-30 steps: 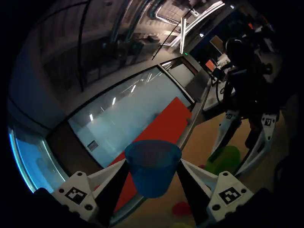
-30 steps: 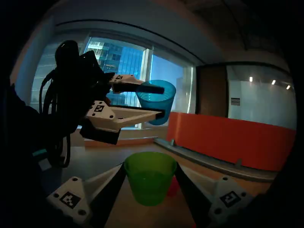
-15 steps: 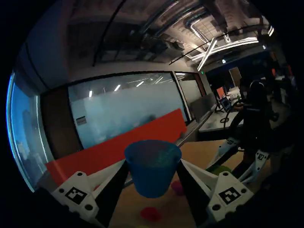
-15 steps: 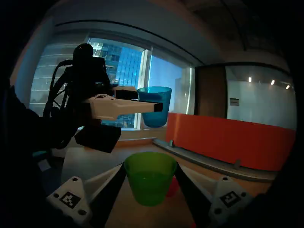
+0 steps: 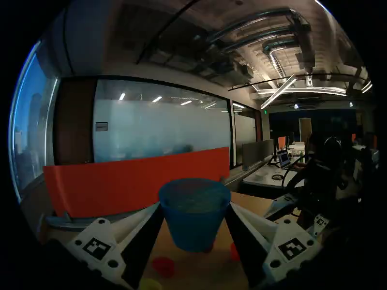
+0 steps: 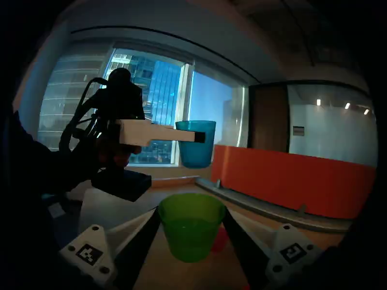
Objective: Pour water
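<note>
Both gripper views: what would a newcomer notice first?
The blue cup, upright in the left gripper, sits dead centre of the left gripper view in front of an orange panel. In the right gripper view, the right gripper holds a green cup low at centre, with the blue cup held higher up against the bright window.

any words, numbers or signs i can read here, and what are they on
Nothing here is readable.
Too small and blurred: the small sign on the glass wall.
Black-and-white patterns, no letters: the square tags.
No print visible: the blue cup, the green cup.
</note>
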Demonstrator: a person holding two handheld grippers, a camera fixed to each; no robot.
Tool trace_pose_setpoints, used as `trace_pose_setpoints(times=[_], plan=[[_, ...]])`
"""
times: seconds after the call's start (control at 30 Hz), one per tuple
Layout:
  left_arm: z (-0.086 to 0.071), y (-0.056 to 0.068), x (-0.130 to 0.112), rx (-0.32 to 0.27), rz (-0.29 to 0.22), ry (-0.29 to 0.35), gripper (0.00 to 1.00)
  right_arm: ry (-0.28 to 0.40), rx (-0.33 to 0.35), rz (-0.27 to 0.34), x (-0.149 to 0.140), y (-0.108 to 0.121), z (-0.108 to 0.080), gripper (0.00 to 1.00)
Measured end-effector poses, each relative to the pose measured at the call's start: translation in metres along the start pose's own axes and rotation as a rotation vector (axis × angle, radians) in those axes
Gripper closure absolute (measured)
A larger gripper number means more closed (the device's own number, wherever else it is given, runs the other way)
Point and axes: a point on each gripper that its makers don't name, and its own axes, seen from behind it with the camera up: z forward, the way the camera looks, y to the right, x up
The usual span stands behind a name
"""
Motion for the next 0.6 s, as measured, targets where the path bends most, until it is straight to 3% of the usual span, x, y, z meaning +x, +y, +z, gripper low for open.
trace_pose_setpoints(times=[0.6], plan=[[-0.024, -0.016, -0.049, 0.028, -0.014, -0.057, 0.17, -0.038, -0.014, 0.012, -0.009, 0.010, -0.005, 0.09]])
